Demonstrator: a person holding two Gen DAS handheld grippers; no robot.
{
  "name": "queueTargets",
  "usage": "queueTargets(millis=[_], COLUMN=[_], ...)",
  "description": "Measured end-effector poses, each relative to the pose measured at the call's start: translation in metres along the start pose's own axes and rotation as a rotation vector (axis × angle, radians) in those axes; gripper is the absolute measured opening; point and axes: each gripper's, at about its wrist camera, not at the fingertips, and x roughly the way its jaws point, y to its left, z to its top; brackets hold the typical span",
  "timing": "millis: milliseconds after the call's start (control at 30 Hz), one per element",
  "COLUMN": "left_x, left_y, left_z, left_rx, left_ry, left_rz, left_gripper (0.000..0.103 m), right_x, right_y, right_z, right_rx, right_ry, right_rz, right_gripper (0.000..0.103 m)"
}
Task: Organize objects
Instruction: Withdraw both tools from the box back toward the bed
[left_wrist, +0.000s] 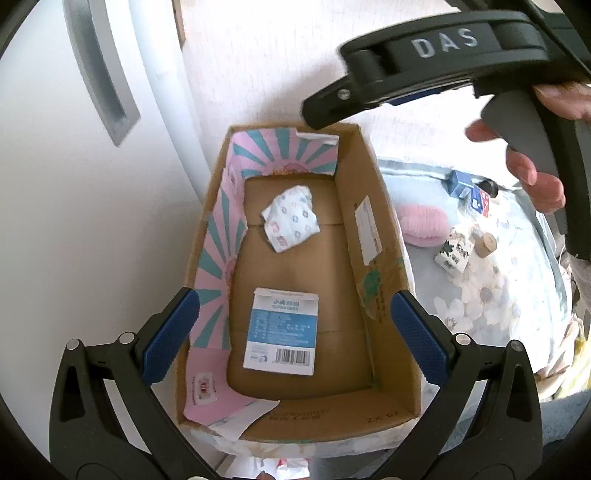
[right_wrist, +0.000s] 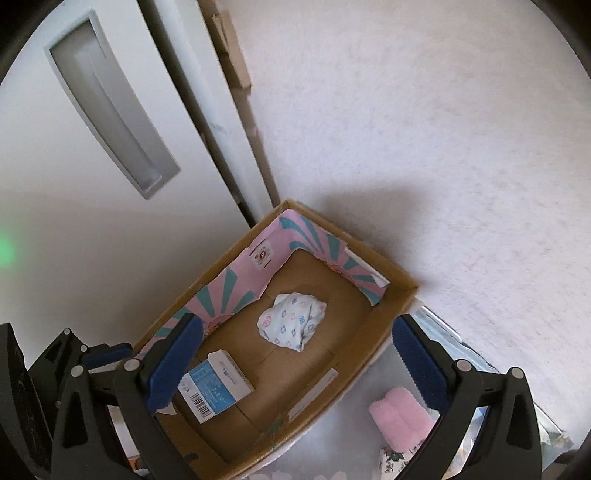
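Note:
An open cardboard box (left_wrist: 384, 295) with a pink and teal liner holds a white and blue carton (left_wrist: 282, 330) and a crumpled patterned packet (left_wrist: 291, 221). My left gripper (left_wrist: 295, 332) is open and empty above the box's near end. In the right wrist view the box (right_wrist: 391, 295), carton (right_wrist: 214, 387) and packet (right_wrist: 291, 325) show below my right gripper (right_wrist: 295, 365), which is open and empty. The right gripper's body (left_wrist: 443, 55) hangs over the box's far corner. A pink knitted item (left_wrist: 424, 225) (right_wrist: 399, 417) lies right of the box.
The box sits on a floral cloth (left_wrist: 498, 295). On it lie a patterned white carton (left_wrist: 454, 253), a tape roll (left_wrist: 485, 243), a blue box (left_wrist: 460, 182) and a red and blue pack (left_wrist: 482, 203). A white door with a recessed handle (left_wrist: 99, 66) stands left.

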Motion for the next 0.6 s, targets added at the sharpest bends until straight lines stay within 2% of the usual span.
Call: queueTargets(millis=[200,400,600], left_x=[-0.016,-0.034,-0.045], left_y=[-0.005,-0.014,-0.025], left_z=[0.005,0.017,0.032], left_rx=[0.020,0.041,0.059], left_ry=[-0.046,-0.110,-0.147], left_rz=[0.024,0.044,0.007], left_gripper=[0.103,0.103,0.103], right_x=[-0.039,-0.072,-0.100], right_y=[-0.008,-0.018,-0.034], right_z=[-0.007,-0.016,-0.030], right_rx=[0.035,0.054,0.086], right_ry=[-0.063,-0.108,-0.156], right_rz=[-0.008,-0.053,-0.091], right_gripper=[0.102,0.102,0.102])
